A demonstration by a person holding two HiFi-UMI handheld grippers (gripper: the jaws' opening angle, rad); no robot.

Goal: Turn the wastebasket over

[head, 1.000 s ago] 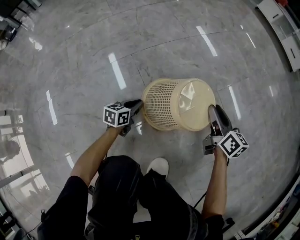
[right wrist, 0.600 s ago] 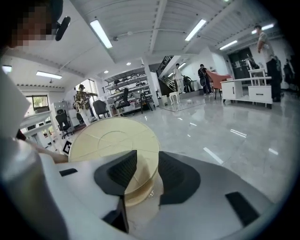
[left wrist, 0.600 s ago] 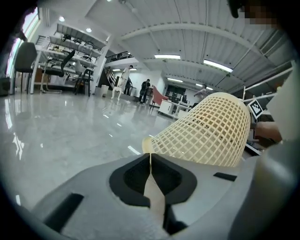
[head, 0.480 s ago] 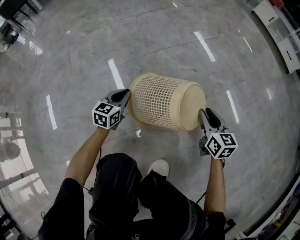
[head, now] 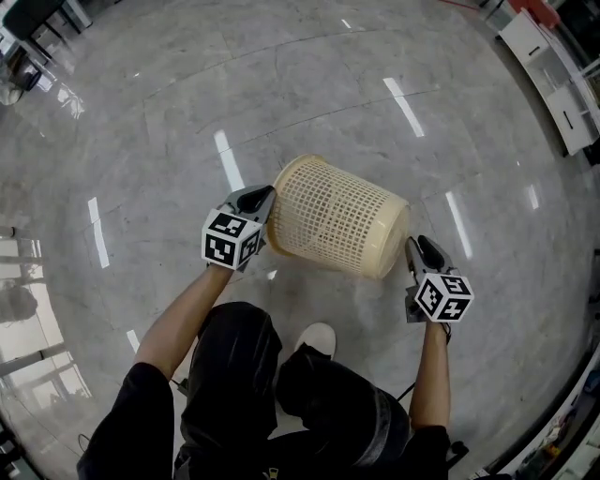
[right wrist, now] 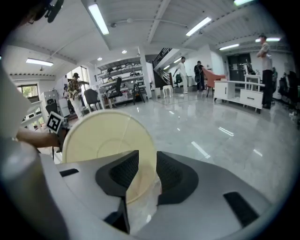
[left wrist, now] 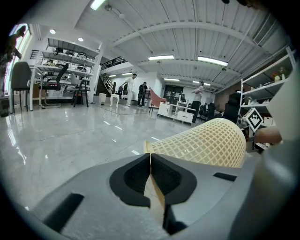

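The cream lattice wastebasket lies on its side, tilted, held between my two grippers. Its open rim points left and its solid base points right. My left gripper is shut on the thin rim; in the left gripper view the rim edge is pinched between the pads of that gripper, and the lattice wall of the wastebasket runs off to the right. My right gripper grips the base's edge. In the right gripper view the round base of the wastebasket stands between the pads of that gripper.
The polished grey floor spreads all around. The person's legs and a white shoe are just below the basket. A white cabinet stands at the far right, office chairs at the far left. Several people stand far off.
The left gripper has risen with the rim end, and the basket has rolled so its lattice wall now faces up. The right gripper has closed on the base's edge and shifted slightly.
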